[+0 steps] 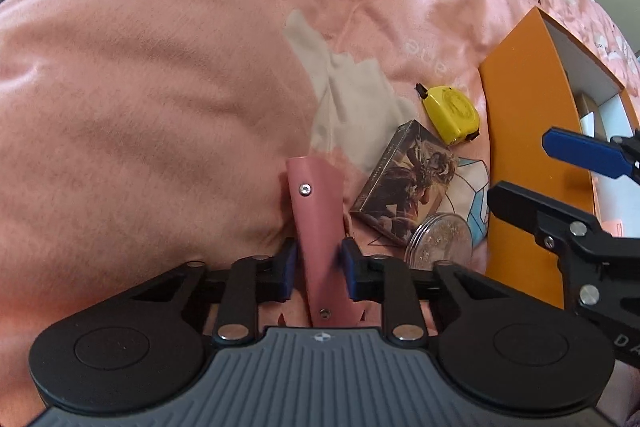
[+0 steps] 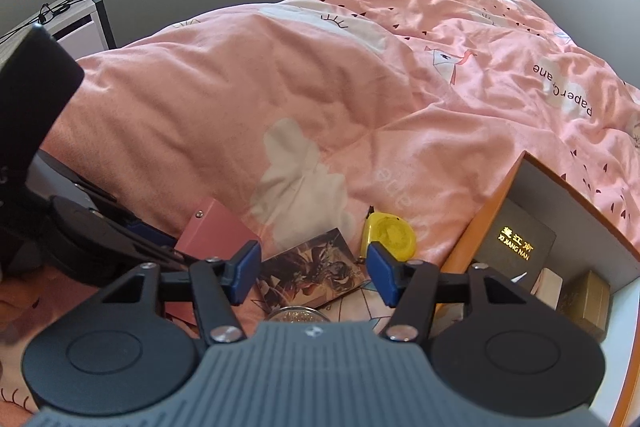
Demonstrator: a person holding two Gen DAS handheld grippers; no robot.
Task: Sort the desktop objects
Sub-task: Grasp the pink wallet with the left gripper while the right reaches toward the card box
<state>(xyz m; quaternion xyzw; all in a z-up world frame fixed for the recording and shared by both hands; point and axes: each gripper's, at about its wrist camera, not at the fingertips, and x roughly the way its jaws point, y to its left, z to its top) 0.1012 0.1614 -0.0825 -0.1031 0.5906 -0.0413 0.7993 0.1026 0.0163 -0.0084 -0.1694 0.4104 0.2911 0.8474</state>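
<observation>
On bedspread [image 1: 120,67]: one tape measure [image 1: 450,113].

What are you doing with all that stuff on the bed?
A person is sorting small things on a pink bedspread with a tool in each hand. The left tool is shut on a pink case. The right tool is open and empty, above a picture box. A yellow tape measure and a round silver tin lie beside that box. To the right stands an orange box that already has a few small boxes in it.
</observation>
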